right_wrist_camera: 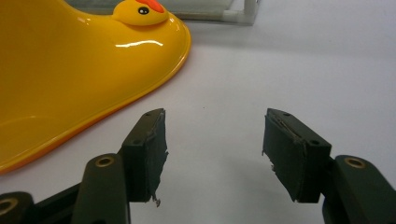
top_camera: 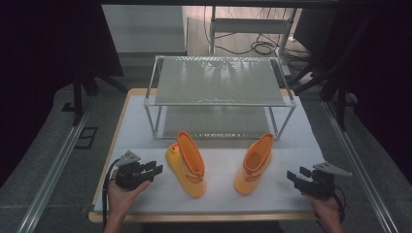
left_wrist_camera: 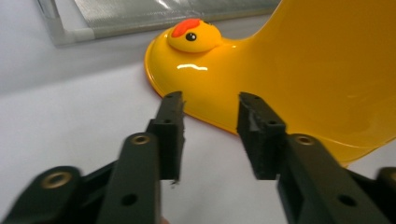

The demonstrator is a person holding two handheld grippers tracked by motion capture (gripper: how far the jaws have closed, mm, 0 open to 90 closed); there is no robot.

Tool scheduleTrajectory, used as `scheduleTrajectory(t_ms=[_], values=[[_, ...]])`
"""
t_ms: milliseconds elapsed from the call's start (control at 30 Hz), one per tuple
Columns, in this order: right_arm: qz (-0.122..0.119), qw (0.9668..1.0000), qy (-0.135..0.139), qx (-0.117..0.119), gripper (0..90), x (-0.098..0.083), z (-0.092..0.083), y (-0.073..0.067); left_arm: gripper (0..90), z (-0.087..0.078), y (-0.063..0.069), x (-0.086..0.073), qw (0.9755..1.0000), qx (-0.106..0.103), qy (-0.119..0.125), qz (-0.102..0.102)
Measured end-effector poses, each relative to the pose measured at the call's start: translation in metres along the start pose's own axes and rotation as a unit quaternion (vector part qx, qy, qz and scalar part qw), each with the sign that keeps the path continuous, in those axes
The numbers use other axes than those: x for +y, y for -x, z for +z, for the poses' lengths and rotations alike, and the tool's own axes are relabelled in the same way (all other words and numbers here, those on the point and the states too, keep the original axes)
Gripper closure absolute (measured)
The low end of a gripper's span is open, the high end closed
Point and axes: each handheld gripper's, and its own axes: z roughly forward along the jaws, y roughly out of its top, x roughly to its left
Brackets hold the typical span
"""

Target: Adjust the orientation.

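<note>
Item 1: left boot (top_camera: 187, 165), yellow with orange lining, lying on its side on the white tabletop (top_camera: 145, 194), at about 7 o'clock from the rack; duck face on the toe (left_wrist_camera: 192, 35), toe toward the rack.

Item 2: right boot (top_camera: 254, 164), same make, lying on its side at about 5 o'clock from the rack, well apart from the left boot; duck face (right_wrist_camera: 140, 11) seen in the right gripper view.

Item 3: rack (top_camera: 219, 82), metal frame with two mesh shelves, at 12 o'clock on the tabletop, both shelves bare.

Item 4: left gripper (top_camera: 156, 170), held in the left hand (top_camera: 121, 191) at 9 o'clock from the left boot, near it, pointing at its sole edge. Fingers (left_wrist_camera: 170, 126) part open, nothing between them, not touching the boot.

Item 5: right gripper (top_camera: 293, 175), held in the right hand (top_camera: 326, 206) at 3 o'clock from the right boot, a little apart from it. Fingers (right_wrist_camera: 149, 149) wide, bare tabletop between them.
</note>
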Motion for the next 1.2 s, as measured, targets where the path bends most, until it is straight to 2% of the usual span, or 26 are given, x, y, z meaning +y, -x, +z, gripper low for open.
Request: scheduleTrajectory(t_ms=[67,167,267,367,467,533,600,700,767,800,833,867,900,967,1033,1200], values=[[-0.001,1.0000,-0.001,-0.001,38.9,0.001,-0.001,0.000,67.9,-0.003,0.000,0.000,1.0000,0.002,0.008,-0.002],[0.000,1.0000,0.001,-0.001,38.8,0.001,-0.001,0.000,79.2,-0.007,0.001,0.000,0.9998,0.011,0.015,-0.006],[0.000,1.0000,0.002,-0.004,38.7,0.001,-0.001,0.002,86.7,-0.010,0.002,0.001,0.9998,0.016,0.014,-0.005],[0.000,1.0000,0.001,-0.009,37.7,0.000,-0.001,0.003,89.8,-0.013,0.006,0.002,0.9998,0.017,0.011,-0.001],[0.006,0.9999,0.002,-0.010,37.6,-0.001,0.000,0.006,90.0,-0.014,0.013,0.003,0.9999,0.004,0.008,0.008],[0.010,0.9999,0.002,-0.009,37.8,-0.001,0.000,0.007,90.0,-0.013,0.024,0.001,0.9998,0.001,0.007,0.018],[0.009,0.9999,0.000,-0.010,37.8,-0.002,0.001,0.007,90.0,-0.012,0.034,-0.003,0.9995,-0.015,0.009,0.025],[0.009,0.9999,-0.001,-0.008,37.9,-0.002,0.001,0.006,90.0,-0.009,0.052,-0.012,0.9989,-0.026,0.009,0.037],[0.007,0.9999,-0.004,-0.007,37.9,-0.002,0.003,0.005,90.0,-0.003,0.071,-0.015,0.9978,-0.033,0.011,0.056],[0.007,0.9999,-0.004,-0.007,37.9,-0.002,0.003,0.005,90.0,-0.003,0.071,-0.015,0.9978,-0.033,0.011,0.056],[0.008,0.9999,-0.004,-0.007,37.9,-0.002,0.004,0.004,90.0,-0.001,0.078,-0.015,0.9972,-0.035,0.013,0.065],[0.008,0.9999,-0.005,-0.006,37.9,-0.002,0.004,0.003,89.9,0.003,0.091,-0.016,0.9959,-0.041,0.018,0.079],[0.008,0.9999,-0.005,-0.006,37.9,-0.002,0.004,0.003,90.0,0.003,0.091,-0.016,0.9959,-0.041,0.018,0.079],[0.006,0.9999,-0.006,-0.006,37.8,-0.002,0.004,0.003,90.0,0.009,0.104,-0.017,0.9940,-0.043,0.021,0.099],[0.008,0.9999,-0.004,-0.006,37.8,-0.002,0.005,0.003,90.0,0.013,0.112,-0.018,0.9926,-0.041,0.025,0.112],[0.014,0.9998,-0.004,-0.010,37.8,-0.003,0.003,0.007,90.0,0.015,0.121,-0.025,0.9912,-0.062,0.030,0.113]])
